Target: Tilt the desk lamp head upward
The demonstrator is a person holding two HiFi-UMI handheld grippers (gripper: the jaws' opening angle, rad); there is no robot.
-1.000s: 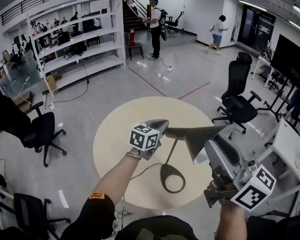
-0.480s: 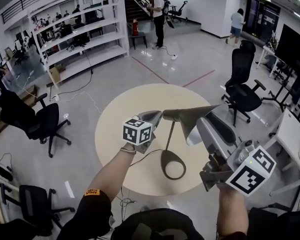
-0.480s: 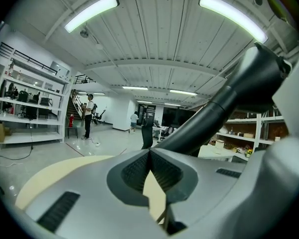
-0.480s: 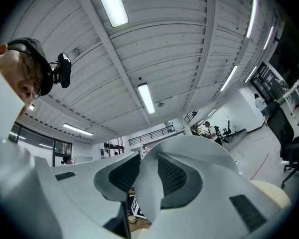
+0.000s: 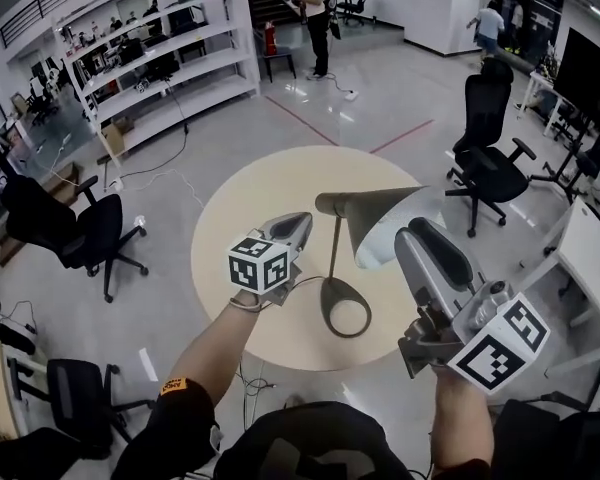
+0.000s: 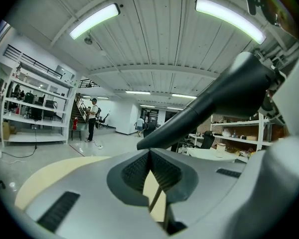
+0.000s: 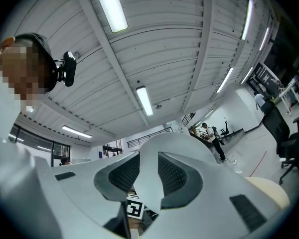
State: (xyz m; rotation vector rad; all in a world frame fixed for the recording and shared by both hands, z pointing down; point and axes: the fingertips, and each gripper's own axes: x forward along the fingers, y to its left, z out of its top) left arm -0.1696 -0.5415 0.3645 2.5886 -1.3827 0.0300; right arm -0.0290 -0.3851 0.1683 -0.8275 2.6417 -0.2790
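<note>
right gripper (image 5: pixel 417 230): closest to the camera, low on the right. Jaws are clamped narrow on the white inner rim of the lamp's shade, and the white wall can be seen wedged between the ribbed pads in the right gripper view.
left gripper (image 5: pixel 298 220): held out over the table a bit further off. Fingers are pressed together at the tips with nothing pinched between them. The lamp's dark pointed tail sits just above the tips; whether it's actually touched can't be told.
lamp (image 5: pixel 380 213): stood near the middle of the table, between the two grippers. The head is a cone, dark grey outside and white inside, tapering to a thin tail on the left. Its top edge is roughly level, with the open mouth turned down and towards the right gripper.
stem (image 5: pixel 332 253): thin and dark, close to upright.
base (image 5: pixel 345 318): flat dark ring, laid on the tabletop.
table (image 5: pixel 240 208): round and beige.
chairs (image 5: pixel 485 183): black office chairs parked on both sides of the table.
shelves (image 5: pixel 150 58): long white racks at the back left.
people (image 5: pixel 317 8): two seen far off by the stairs and the far wall.
</note>
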